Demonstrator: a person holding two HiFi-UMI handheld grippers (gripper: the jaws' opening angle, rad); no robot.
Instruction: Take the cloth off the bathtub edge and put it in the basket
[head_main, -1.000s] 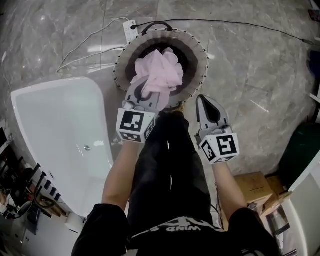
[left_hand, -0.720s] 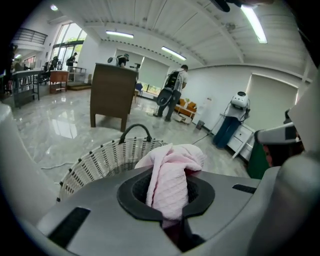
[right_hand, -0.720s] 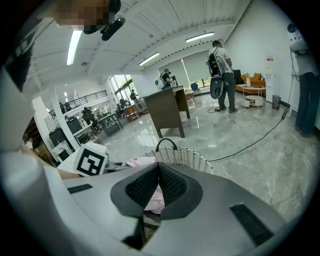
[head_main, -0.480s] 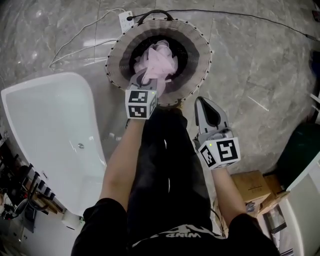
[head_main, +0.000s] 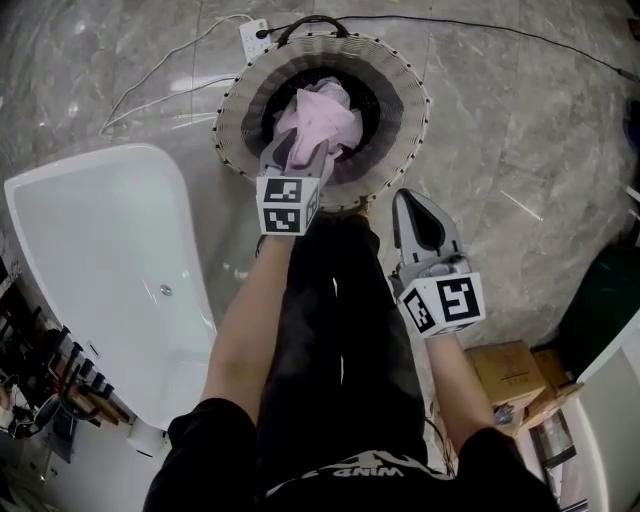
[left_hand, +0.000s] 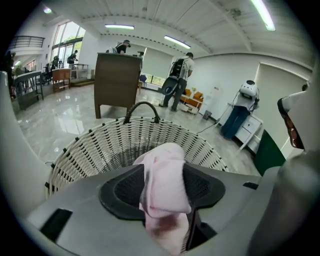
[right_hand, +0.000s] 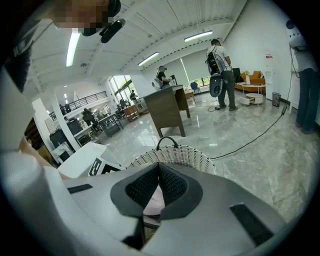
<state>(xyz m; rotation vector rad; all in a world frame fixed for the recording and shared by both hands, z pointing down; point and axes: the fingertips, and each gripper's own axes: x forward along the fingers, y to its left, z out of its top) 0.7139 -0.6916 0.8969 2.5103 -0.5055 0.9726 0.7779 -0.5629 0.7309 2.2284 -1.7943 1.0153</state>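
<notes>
The pink cloth (head_main: 318, 118) lies bunched inside the basket (head_main: 402, 78), between the jaws of the left gripper (head_main: 287, 152), which have just been opening and no longer pinch it. I'd lift that gripper straight up so no fold drags out. The right gripper (head_main: 413, 203) hangs closed and empty beside the rim. A second ago the cloth hung higher, clamped.

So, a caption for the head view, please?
Left tool over the basket, jaws just opening, pink cloth between them.

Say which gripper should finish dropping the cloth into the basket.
Left. The left gripper is over the basket, jaws just opening with the cloth between them; right gripper sits outside it, shut.
</notes>
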